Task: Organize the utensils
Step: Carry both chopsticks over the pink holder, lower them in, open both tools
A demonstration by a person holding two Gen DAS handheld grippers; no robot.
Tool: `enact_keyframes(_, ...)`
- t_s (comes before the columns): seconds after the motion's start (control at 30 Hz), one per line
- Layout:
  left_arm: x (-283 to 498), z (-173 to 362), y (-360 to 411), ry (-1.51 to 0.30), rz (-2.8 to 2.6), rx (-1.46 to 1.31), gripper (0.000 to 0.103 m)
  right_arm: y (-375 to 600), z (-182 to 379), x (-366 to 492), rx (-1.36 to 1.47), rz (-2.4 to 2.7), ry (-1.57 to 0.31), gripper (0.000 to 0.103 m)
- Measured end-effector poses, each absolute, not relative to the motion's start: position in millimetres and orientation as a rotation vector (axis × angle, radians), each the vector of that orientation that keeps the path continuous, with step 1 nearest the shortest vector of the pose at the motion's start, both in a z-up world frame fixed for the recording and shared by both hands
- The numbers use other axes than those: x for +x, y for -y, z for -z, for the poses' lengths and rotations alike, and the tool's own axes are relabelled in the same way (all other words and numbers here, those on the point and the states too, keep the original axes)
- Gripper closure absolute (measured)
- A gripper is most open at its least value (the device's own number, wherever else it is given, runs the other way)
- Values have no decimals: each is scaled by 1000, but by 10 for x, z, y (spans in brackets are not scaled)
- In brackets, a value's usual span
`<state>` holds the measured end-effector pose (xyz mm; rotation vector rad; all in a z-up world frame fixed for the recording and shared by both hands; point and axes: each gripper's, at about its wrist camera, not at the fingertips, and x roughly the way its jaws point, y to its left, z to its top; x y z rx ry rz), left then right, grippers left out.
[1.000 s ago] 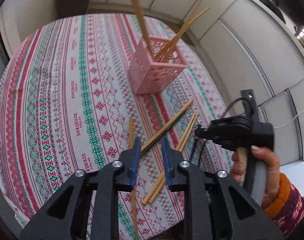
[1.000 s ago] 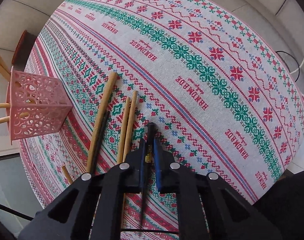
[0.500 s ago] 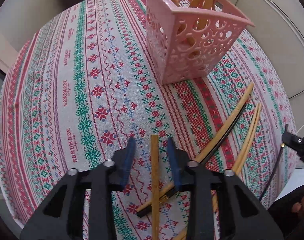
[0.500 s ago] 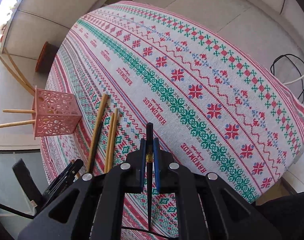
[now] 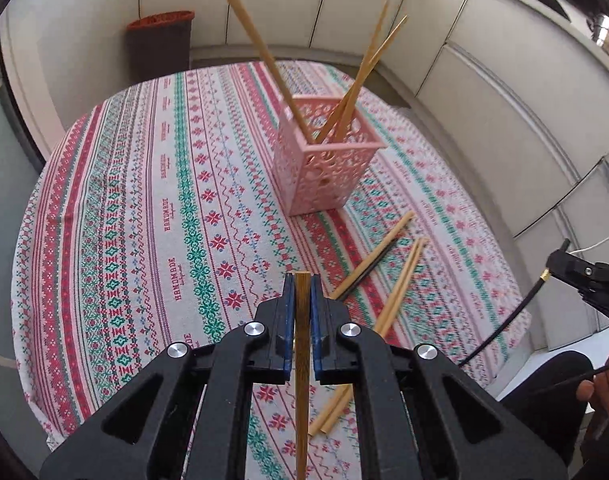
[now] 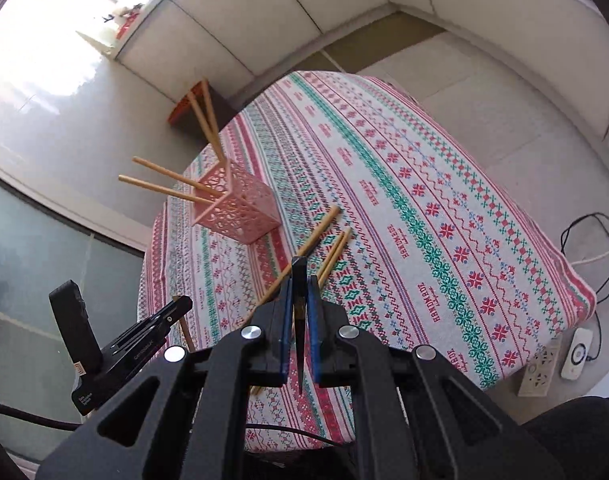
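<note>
Your left gripper (image 5: 302, 294) now clamps the wooden chopstick (image 5: 302, 360) it straddled open a second ago, lifted off the tablecloth (image 5: 144, 220). Your right gripper (image 6: 299, 298) has raised its black chopstick (image 6: 299, 280) well above the table.

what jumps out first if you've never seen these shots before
The loud red, green and white patterned tablecloth fills both views. Toward its far side stands a pink perforated basket with wooden chopsticks fanning out of its top, and more loose chopsticks lie on the cloth nearer the camera. Up close, the left claw clamps a wooden chopstick, while the right claw clamps a dark chopstick.
</note>
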<state>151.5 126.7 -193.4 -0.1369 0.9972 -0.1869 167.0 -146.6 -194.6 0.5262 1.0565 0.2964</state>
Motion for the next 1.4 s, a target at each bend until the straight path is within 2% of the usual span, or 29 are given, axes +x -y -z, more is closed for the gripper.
enact_keyframes(0.37,1165,897,-1059,-770,249,-126,97,1373,1088,1491,384,-374,-908,96)
enact_keyframes(0.6,1341,239,-980,-644,257,-104,97,1384,541,1677,343,-384,-805,96)
enact_keyframes(0.83,1709,-169,-937,-578,240,-75,97,1392,101,2073,370,-393,-727,96)
enact_keyframes(1.1,2173,-257,-999,-538,195,-65,97,1250,-48,2543,367,-401,-669,96)
enact_keyframes(1.4,2640,360,-1162,-678,181,-153,93,964,281,2960,348,-403,-708,96)
